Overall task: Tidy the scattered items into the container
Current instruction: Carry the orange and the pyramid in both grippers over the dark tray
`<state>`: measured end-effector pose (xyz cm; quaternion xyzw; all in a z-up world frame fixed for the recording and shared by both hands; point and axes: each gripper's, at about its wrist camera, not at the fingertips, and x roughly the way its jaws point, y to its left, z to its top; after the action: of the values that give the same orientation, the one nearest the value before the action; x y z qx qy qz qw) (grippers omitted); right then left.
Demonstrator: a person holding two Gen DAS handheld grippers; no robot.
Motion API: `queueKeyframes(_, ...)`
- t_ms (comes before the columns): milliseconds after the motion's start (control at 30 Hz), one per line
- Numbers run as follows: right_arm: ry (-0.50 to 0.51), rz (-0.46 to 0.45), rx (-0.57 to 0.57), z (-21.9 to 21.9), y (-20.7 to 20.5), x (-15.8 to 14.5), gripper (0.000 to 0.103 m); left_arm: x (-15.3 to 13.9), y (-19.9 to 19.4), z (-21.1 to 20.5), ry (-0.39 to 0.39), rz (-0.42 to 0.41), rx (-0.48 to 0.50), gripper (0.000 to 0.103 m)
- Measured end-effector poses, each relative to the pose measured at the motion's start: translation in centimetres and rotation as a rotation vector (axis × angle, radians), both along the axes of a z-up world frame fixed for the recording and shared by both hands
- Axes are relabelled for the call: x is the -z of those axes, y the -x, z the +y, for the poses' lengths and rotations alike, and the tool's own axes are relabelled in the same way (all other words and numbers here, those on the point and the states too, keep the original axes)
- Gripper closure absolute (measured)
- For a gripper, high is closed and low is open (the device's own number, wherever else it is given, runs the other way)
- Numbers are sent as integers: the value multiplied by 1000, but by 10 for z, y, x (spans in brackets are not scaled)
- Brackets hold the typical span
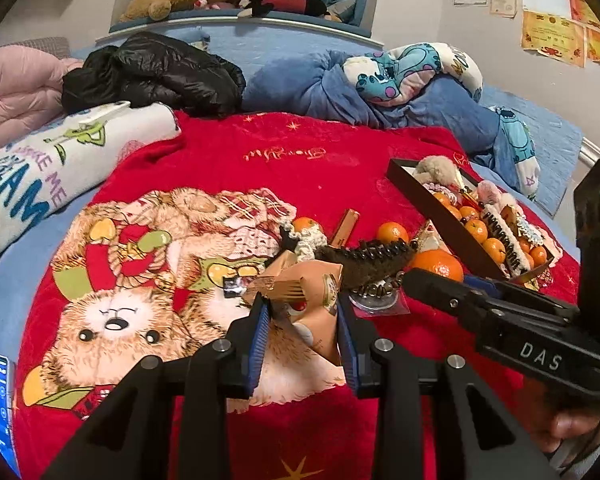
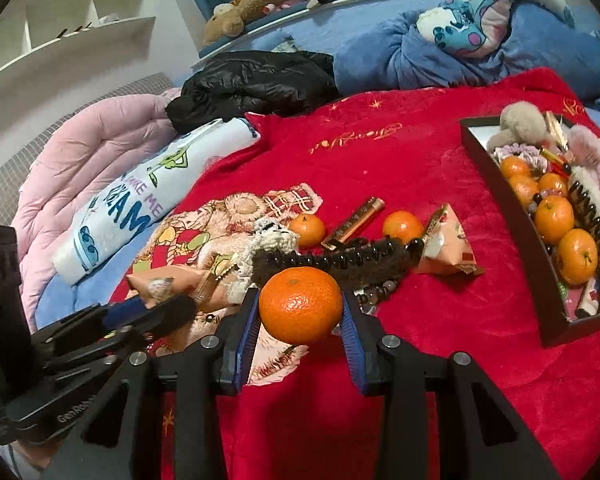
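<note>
The left claw (image 1: pixel 302 312) is clenched on a snack packet (image 1: pixel 308 292) and the right claw (image 2: pixel 300 312) on a tangerine (image 2: pixel 300 304), each lifted ready for the box (image 2: pixel 496 172) at the right.

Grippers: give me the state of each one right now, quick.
Left gripper: closed on the peach snack packet.
Right gripper: closed on a mandarin, held between its fingers.

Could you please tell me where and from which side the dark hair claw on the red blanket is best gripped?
Grip the dark hair claw across its narrow middle, from above: it lies flat and long, with a snack packet at its right end.
</note>
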<state>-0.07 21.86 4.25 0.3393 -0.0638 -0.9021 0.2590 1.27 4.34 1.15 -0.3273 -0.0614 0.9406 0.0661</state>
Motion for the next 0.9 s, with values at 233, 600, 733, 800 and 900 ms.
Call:
queueKeyframes(233,-56,31,55,4,-2,-4,66,3,3,3,-13,-35,-10,70)
queueKeyframes(600,-149,60,149,27,-5,-7,66,-4,-3,33,17,-21,30,70)
queueKeyframes(733,-146,101,183,49,-10,-15,66,-9,-2,53,9,-12,57,70)
queueKeyframes(800,-130,111,211,65,-10,-18,66,-12,0,65,0,-4,75,70)
queueKeyframes(900,-112,117,252,90,-10,-23,66,-17,5,87,-7,-5,103,70)
